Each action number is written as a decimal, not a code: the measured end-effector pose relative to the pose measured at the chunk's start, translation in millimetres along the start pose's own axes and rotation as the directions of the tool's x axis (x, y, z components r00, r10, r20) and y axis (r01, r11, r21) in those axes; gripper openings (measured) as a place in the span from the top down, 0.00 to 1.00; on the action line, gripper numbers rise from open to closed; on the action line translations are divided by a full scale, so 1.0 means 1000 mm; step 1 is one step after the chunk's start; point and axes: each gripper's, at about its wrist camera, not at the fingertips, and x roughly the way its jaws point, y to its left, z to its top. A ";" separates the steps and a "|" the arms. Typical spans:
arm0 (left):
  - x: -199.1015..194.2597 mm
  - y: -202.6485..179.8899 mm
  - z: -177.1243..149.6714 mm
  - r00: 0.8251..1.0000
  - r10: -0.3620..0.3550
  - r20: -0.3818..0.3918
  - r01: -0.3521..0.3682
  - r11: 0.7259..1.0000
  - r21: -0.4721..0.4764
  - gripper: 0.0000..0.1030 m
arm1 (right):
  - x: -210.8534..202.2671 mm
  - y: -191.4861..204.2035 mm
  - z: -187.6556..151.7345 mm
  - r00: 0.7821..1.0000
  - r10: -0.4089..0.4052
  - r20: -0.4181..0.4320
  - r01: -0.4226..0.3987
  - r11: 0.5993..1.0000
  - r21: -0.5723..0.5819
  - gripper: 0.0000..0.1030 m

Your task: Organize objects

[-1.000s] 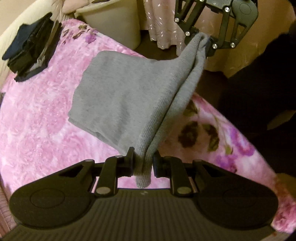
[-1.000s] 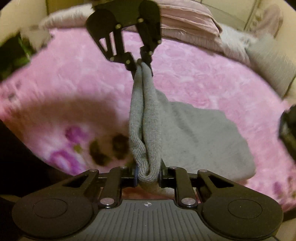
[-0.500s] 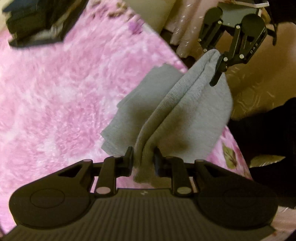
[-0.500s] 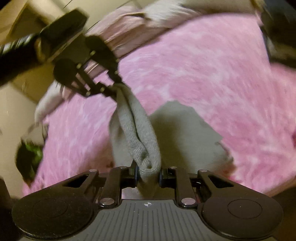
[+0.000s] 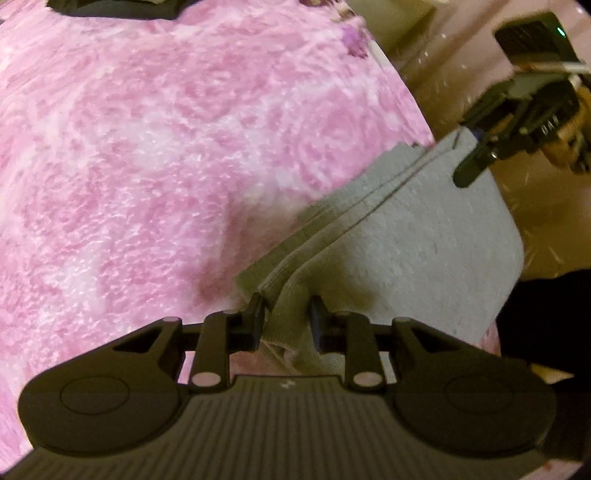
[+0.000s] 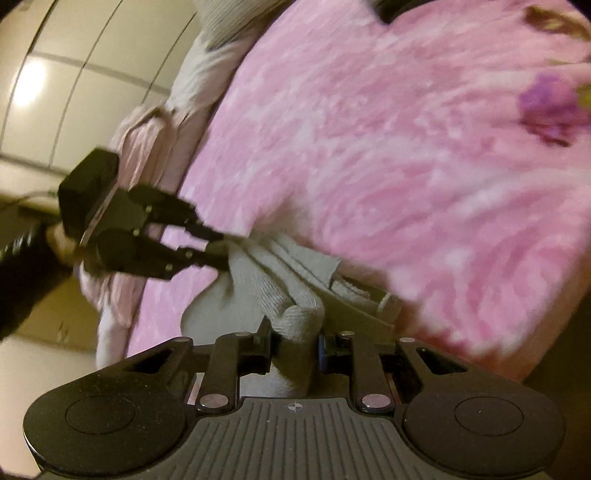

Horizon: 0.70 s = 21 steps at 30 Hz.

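Folded grey knit cloth, several layers thick, lying at the edge of the pink fleece blanket, stacked edges running in a line between the two grippers. In the left wrist view, lower half spread flat and draped over the blanket's side; in the right wrist view, same cloth bunched into ridges, one rounded fold nearest the camera.

Left gripper clamped on one end of the cloth, ribbed hem pinched between the pads, jaws having just eased a little wider with the fabric between them. Same gripper seen from the right wrist camera, reaching in from the left, fingertips buried in the far end of the cloth.

Right gripper grasping the opposite end, thick fold wedged between its pads, jaws also just eased slightly apart around the fabric. From the left wrist camera, right gripper at upper right, one black finger lying across the cloth's corner.

Beyond the blanket: purple flower print toward the blanket's far corner, pale pink ribbed bedding heaped along its side, cream wall panels behind, dark item at the blanket's top edge, too cropped to identify.
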 end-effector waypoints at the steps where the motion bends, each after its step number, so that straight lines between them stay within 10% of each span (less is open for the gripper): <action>1: -0.003 -0.001 -0.002 1.000 0.001 0.012 -0.001 1.000 -0.004 0.79 | -0.005 0.005 -0.004 0.999 -0.026 0.020 0.026 1.000 -0.009 0.81; 15: 0.009 0.012 -0.005 0.996 0.033 0.078 -0.025 0.994 -0.108 0.75 | -0.017 0.005 -0.010 0.976 -0.144 0.165 0.131 0.988 0.087 0.77; 21: -0.018 0.009 -0.016 0.984 0.151 0.093 -0.136 0.980 -0.147 0.76 | -0.012 0.006 -0.015 0.952 -0.261 0.161 0.243 0.962 0.124 0.77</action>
